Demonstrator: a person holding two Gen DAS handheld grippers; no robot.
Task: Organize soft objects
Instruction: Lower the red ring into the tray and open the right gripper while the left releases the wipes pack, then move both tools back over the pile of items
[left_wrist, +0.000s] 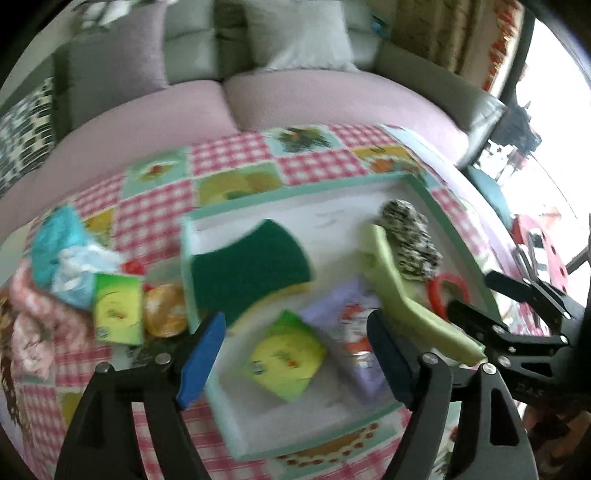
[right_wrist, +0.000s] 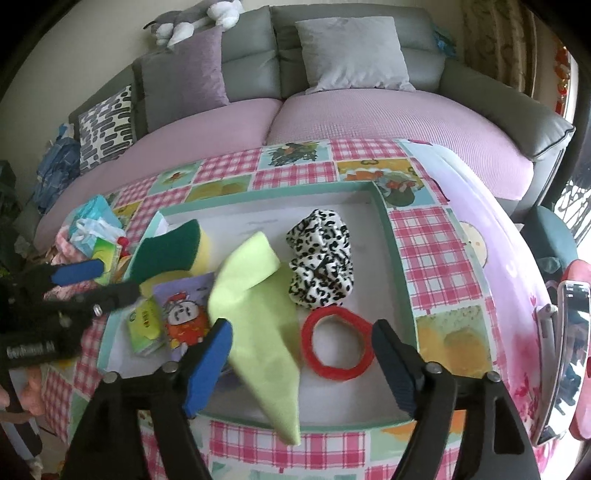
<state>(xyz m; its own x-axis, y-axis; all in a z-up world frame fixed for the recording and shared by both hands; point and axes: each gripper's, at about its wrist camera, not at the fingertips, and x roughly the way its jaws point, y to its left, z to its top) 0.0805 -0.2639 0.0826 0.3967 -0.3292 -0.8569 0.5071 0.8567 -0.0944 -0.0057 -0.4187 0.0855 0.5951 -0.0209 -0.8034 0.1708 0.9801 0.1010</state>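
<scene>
Now your left gripper and right gripper both hang open and empty over the tray, where the cloth droops over the near edge, so pinch its soft, light middle fold.

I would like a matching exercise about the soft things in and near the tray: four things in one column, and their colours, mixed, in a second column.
Things:
1. sponge
2. cloth
3. ring
4. scrunchie

Colours:
a. red
b. black and white spots
c. dark green on yellow
d. light green

Pairs: 1-c, 2-d, 3-a, 4-b

All four lie in the tray.
</scene>
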